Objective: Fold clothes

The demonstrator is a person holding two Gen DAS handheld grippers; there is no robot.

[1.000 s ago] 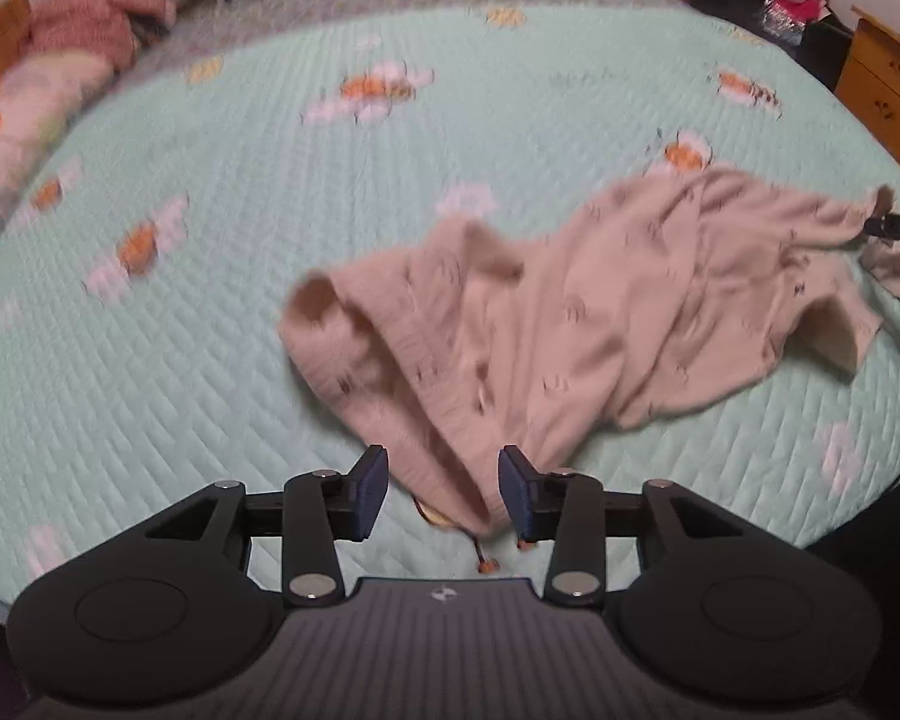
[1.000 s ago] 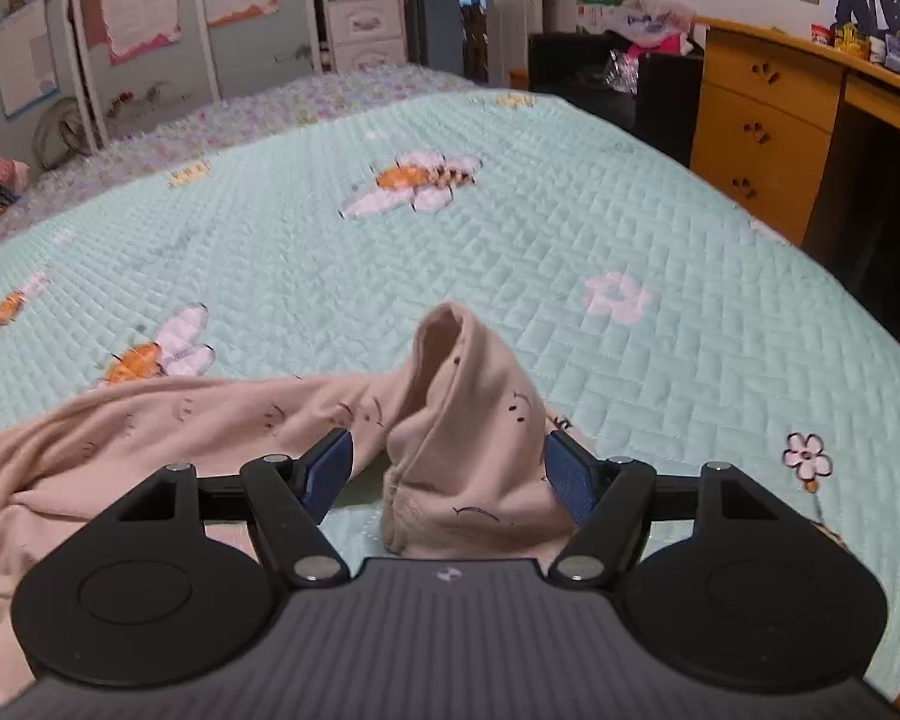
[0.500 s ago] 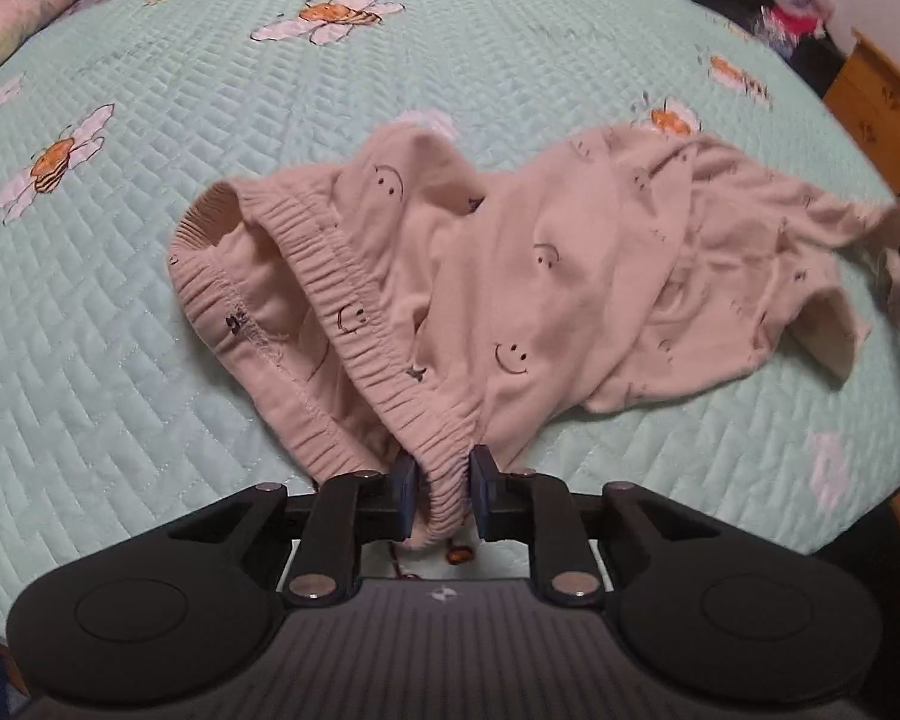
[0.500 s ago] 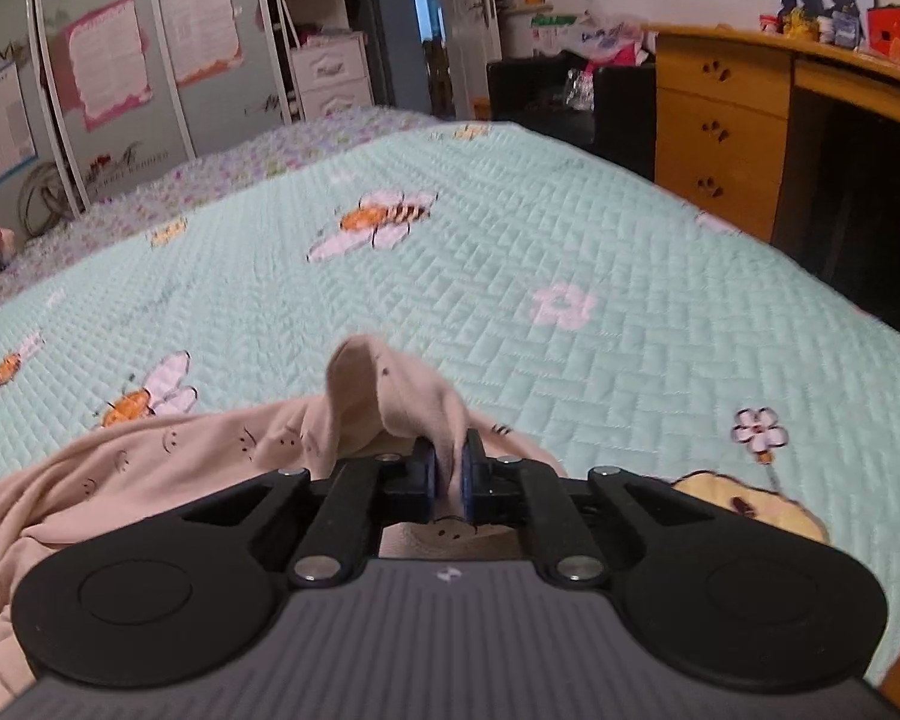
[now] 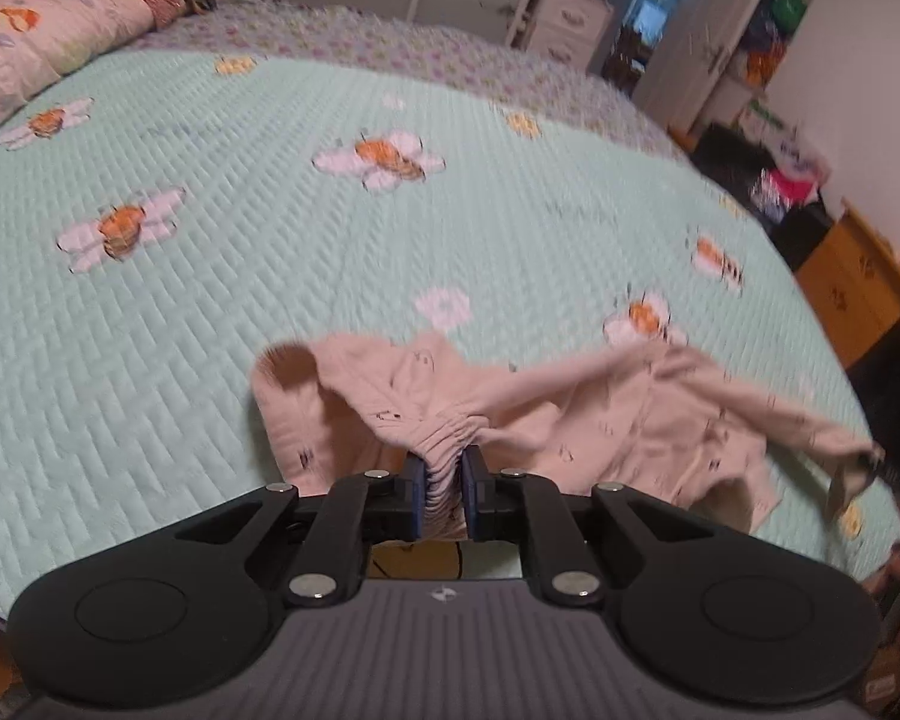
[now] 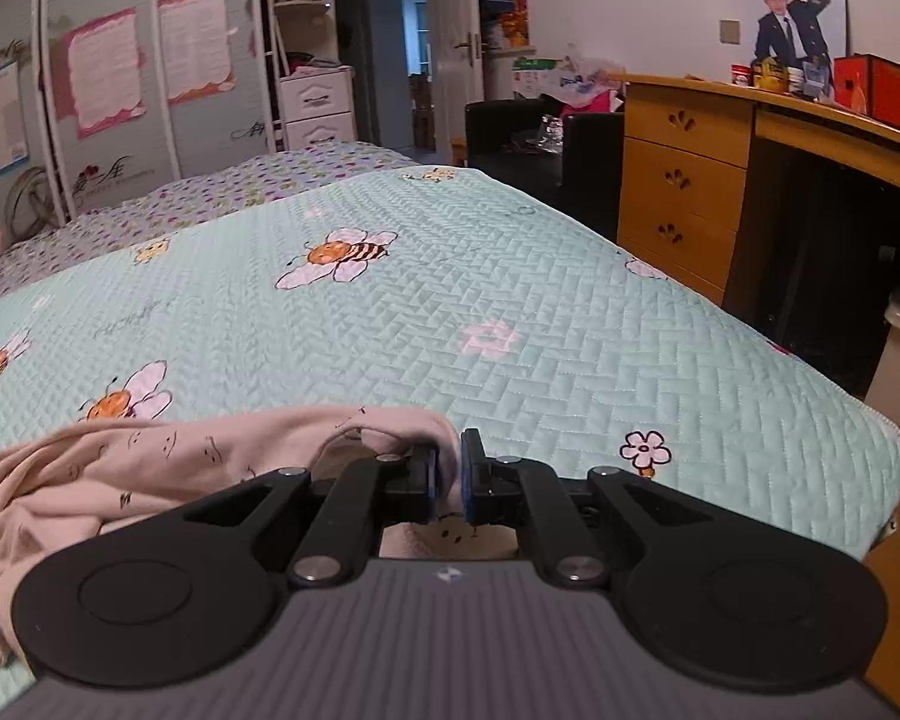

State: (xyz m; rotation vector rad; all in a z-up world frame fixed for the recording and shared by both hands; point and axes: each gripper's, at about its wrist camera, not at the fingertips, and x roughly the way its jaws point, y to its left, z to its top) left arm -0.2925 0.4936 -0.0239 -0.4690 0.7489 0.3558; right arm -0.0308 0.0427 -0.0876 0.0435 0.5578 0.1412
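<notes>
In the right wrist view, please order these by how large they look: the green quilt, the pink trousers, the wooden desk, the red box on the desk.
1. Green quilt
2. Wooden desk
3. Pink trousers, though nearness to the camera enlarges them and the gripper hides part, so ranks 2 and 3 are unsure
4. Red box

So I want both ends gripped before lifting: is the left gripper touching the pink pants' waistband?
Touching. In the left wrist view the left gripper has both pads pressed on the bunched elastic waistband of the pink pants, no gap showing.
</notes>
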